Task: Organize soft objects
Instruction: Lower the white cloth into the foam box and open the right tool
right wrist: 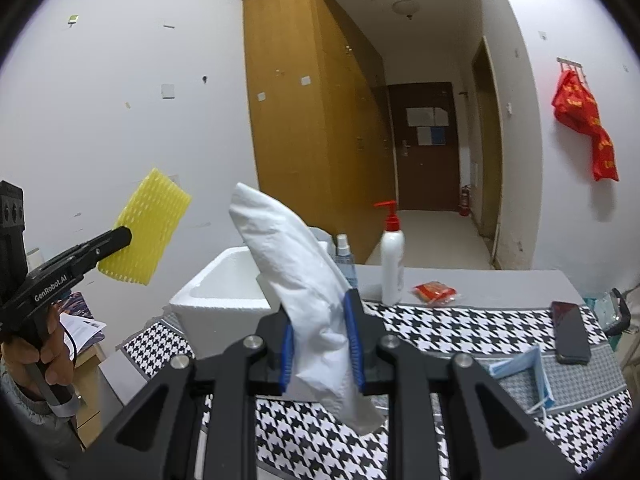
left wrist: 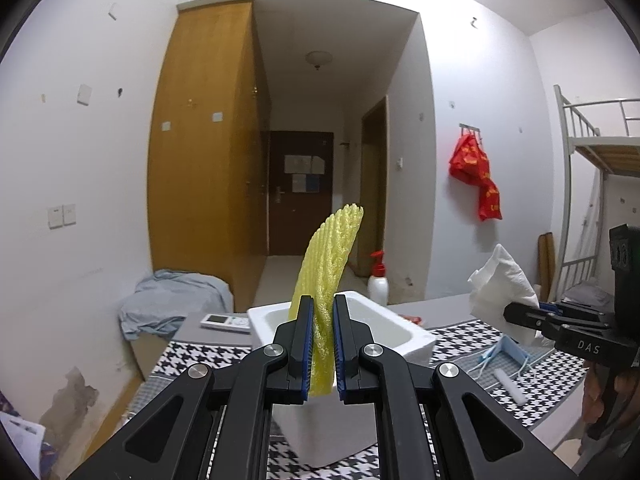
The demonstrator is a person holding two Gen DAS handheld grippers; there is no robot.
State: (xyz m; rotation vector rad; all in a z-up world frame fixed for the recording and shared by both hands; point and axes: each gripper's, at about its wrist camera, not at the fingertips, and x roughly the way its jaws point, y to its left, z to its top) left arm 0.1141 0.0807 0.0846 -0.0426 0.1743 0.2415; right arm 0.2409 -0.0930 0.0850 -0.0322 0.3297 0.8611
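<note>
My left gripper [left wrist: 323, 308] is shut on a yellow foam net sleeve [left wrist: 326, 256], which stands up edge-on between the blue pads, above a white foam box [left wrist: 404, 332]. From the right wrist view the same yellow foam net sleeve [right wrist: 146, 232] shows flat, held by the left gripper [right wrist: 120, 236] left of the white foam box [right wrist: 212, 296]. My right gripper [right wrist: 320, 324] is shut on a crumpled white tissue [right wrist: 296, 264] that sticks up and hangs below the pads. In the left wrist view the white tissue [left wrist: 502, 284] and right gripper [left wrist: 514, 314] appear at the right.
A houndstooth cloth [right wrist: 460, 328] covers the table. On it lie a blue face mask [right wrist: 524, 368], a black phone [right wrist: 570, 332], a red packet [right wrist: 436, 292], a pump bottle [right wrist: 392, 260] and a spray bottle [right wrist: 344, 258]. A remote [left wrist: 226, 322] lies left of the box. A person's hand [right wrist: 44, 344] grips the left handle.
</note>
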